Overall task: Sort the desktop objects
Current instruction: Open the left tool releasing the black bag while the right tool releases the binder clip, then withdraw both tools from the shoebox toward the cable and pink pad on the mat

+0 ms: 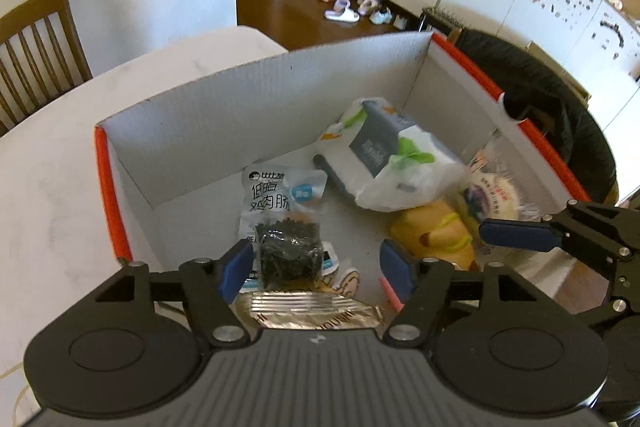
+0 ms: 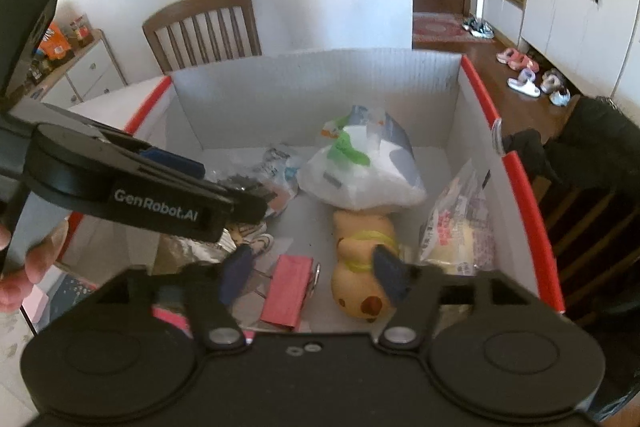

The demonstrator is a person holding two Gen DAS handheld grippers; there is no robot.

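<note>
Cardboard box [image 1: 224, 115] with white inner walls and orange-red rims sits on a pale table [image 1: 52, 163] and holds all the sorted items seen in both views. Over its near edge the left gripper [image 1: 316, 267] hangs with its blue pads spread wide; a small clear packet of dark dried bits [image 1: 289, 253] lies between them, but whether the left pad touches it cannot be told, and the right pad is clearly apart from it. That packet rests on a white sachet with black printed characters [image 1: 272, 199], and a gold foil wrapper [image 1: 308, 313] lies just below it, nearest the camera.

Farther back in the box lies a white plastic bag with green and grey print [image 1: 392, 163]. Beside it to the right sits a yellow plush toy [image 2: 362, 267], its head toward the near wall, and against the right wall leans a clear bag with pale round contents [image 2: 460, 227]. A red binder clip [image 2: 288, 291] lies flat on the box floor, left of the plush.

The right gripper [image 2: 316, 267] hovers above the near part of the box with its fingers apart and nothing between them; the clip and the plush show below the gap.

A wooden chair [image 2: 204, 27] stands behind the table, and slippers [image 1: 340, 3] line the wooden floor beyond.
</note>
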